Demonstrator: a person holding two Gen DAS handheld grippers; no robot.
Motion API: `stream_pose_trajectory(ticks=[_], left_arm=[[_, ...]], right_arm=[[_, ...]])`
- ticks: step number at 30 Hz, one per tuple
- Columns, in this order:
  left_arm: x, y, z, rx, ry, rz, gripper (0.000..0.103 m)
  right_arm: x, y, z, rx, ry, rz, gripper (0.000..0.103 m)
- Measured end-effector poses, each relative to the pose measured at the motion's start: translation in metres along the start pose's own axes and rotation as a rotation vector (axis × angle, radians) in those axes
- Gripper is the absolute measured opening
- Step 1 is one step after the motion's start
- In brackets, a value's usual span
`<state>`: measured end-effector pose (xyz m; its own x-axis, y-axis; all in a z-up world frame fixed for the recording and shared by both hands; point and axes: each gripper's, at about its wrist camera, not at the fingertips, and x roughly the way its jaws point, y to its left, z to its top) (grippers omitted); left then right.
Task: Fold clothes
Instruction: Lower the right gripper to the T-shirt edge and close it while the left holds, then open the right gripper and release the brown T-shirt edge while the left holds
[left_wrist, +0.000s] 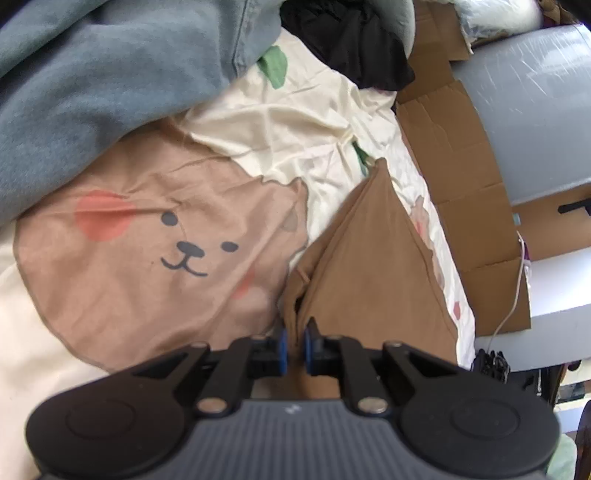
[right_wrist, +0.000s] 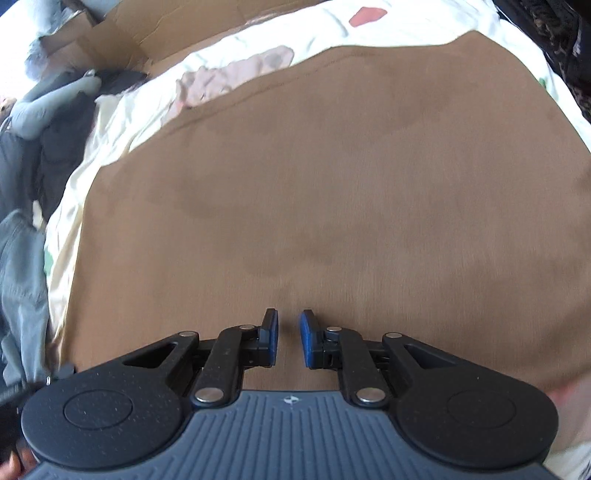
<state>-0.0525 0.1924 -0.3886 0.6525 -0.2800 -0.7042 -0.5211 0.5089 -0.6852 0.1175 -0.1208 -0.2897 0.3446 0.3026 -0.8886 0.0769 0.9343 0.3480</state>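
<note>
Left wrist view shows the sheet (left_wrist: 295, 122), cream with a bear print (left_wrist: 159, 243), spread over the bed as the working surface. A blue-grey garment (left_wrist: 85, 88) is heaped on its upper left part and a black garment (left_wrist: 347, 40) at its top, so bare sheet lies mainly around the bear. Off the sheet's right edge stands flattened cardboard (left_wrist: 461, 177), with a grey roll (left_wrist: 535, 110) beyond it. The brown garment (left_wrist: 369, 258) lies on the sheet just right of the bear, and a fold of it rises between the left gripper (left_wrist: 294, 347) pads, which are clamped on it. In the right wrist view the brown garment (right_wrist: 314, 177) spreads flat over the sheet (right_wrist: 110, 122); the right gripper (right_wrist: 289, 338) is just above it, pads slightly apart, gripping nothing.
</note>
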Motion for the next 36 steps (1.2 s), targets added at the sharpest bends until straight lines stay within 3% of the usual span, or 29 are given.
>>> stream_pose_trajectory(ticks=[9, 23, 36], left_arm=[[0.004, 0.006, -0.002, -0.015, 0.004, 0.007, 0.009], [0.011, 0.012, -0.004, -0.005, 0.021, 0.011, 0.009], [0.019, 0.018, -0.004, -0.02, 0.032, 0.009, 0.009]], right_arm=[[0.029, 0.014, 0.038, -0.08, -0.017, -0.012, 0.017], [0.069, 0.031, 0.121, -0.073, -0.082, -0.02, 0.017], [0.095, 0.035, 0.174, -0.097, -0.137, -0.043, 0.017]])
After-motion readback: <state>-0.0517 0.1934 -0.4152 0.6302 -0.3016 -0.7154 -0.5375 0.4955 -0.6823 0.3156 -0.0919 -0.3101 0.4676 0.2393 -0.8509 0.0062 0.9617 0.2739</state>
